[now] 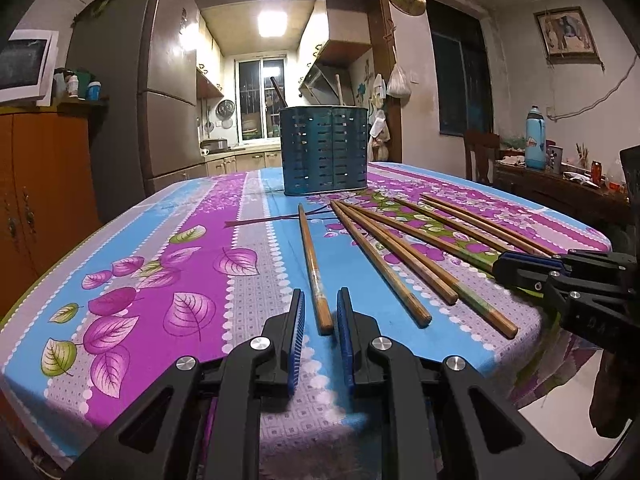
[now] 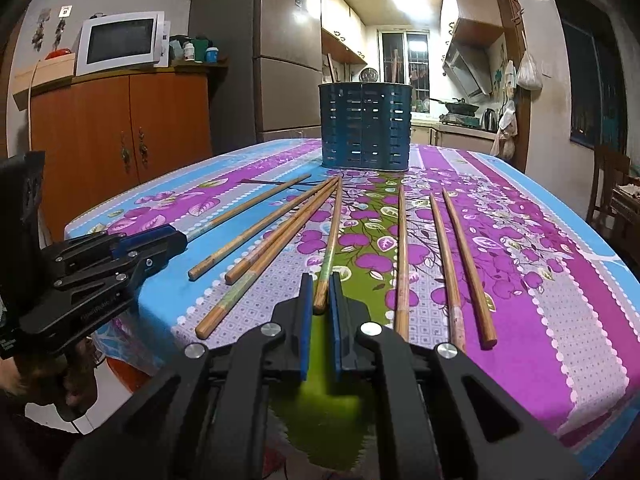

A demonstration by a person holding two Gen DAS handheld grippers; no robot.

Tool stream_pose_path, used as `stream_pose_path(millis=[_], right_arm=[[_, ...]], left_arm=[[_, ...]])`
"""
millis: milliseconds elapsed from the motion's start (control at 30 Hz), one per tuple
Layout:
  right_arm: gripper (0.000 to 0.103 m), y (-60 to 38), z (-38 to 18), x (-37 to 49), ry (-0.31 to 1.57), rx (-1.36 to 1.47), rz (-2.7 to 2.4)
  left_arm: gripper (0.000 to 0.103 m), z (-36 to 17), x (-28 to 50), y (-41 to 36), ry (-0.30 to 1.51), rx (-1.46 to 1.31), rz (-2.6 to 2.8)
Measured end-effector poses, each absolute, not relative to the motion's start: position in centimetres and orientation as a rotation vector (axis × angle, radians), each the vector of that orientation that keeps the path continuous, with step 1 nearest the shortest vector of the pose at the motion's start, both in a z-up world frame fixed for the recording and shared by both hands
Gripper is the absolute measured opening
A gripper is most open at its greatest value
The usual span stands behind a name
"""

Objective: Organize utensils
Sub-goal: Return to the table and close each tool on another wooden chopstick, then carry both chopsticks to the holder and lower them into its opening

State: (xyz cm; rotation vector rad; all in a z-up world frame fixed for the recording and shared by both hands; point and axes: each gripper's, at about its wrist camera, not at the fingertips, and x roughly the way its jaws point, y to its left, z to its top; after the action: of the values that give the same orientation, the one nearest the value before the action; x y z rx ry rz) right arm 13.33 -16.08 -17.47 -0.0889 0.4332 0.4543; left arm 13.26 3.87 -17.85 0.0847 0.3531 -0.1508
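A dark teal slotted utensil holder [image 1: 324, 152] [image 2: 366, 132] stands upright at the far middle of the table, with handles rising behind its rim. Several wooden chopsticks [image 2: 402, 260] fan out on the floral tablecloth [image 1: 160, 280]. My left gripper [image 1: 321, 308] [image 2: 182, 238] straddles the near end of the leftmost chopstick [image 1: 312, 256]. Its jaws are narrow, with a gap showing beside the stick. My right gripper [image 2: 320, 292] [image 1: 498, 266] is shut on the near end of a green-banded chopstick [image 2: 334, 232]. Both held ends lie at table level.
Both grippers sit at the table's front edge. A wooden cabinet [image 2: 120, 128] with a microwave [image 2: 120, 42] stands to the left, and a fridge [image 1: 160, 100] behind it. On the right are a chair [image 1: 480, 156] and a cluttered side table with a blue bottle [image 1: 535, 138].
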Motion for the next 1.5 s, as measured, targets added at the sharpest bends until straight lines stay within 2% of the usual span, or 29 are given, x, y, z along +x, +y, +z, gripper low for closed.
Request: stream_pose_path(millis=[200, 267, 300, 567, 867, 1100, 1500], right_arm=[[0.006, -16.3, -17.4, 13.3, 0.433, -0.067, 0.448], [0.006, -16.3, -17.5, 13.3, 0.430, -0.054, 0.448], [0.006, -16.4, -17.5, 13.3, 0.428, -0.041, 0.449], [0.005, -17.2, -15.9, 12.8, 0.398, -0.021, 0.445], [0.005, -18.8, -8.5, 11.7, 0.241, -0.073, 0.440], [0.005, -18.2, -2.3, 14.1, 0.165, -0.134, 0.480], [0.005, -18.0, 2.1, 20.8, 0.252, -0.120, 0.526]], left_arm=[[0.018, -18.0, 12.7, 3.6, 0.327, 0.087, -0.135], [0.015, -18.0, 12.8, 3.6, 0.329, 0.090, -0.136], [0.009, -17.9, 12.8, 3.5, 0.332, 0.090, -0.141], [0.008, -16.8, 12.5, 4.0, 0.328, 0.075, -0.134], [0.008, -9.2, 10.9, 4.5, 0.155, 0.072, -0.142], [0.008, -2.7, 13.4, 3.6, 0.053, 0.098, -0.173], [0.008, 2.7, 20.2, 2.6, 0.136, 0.069, -0.217]])
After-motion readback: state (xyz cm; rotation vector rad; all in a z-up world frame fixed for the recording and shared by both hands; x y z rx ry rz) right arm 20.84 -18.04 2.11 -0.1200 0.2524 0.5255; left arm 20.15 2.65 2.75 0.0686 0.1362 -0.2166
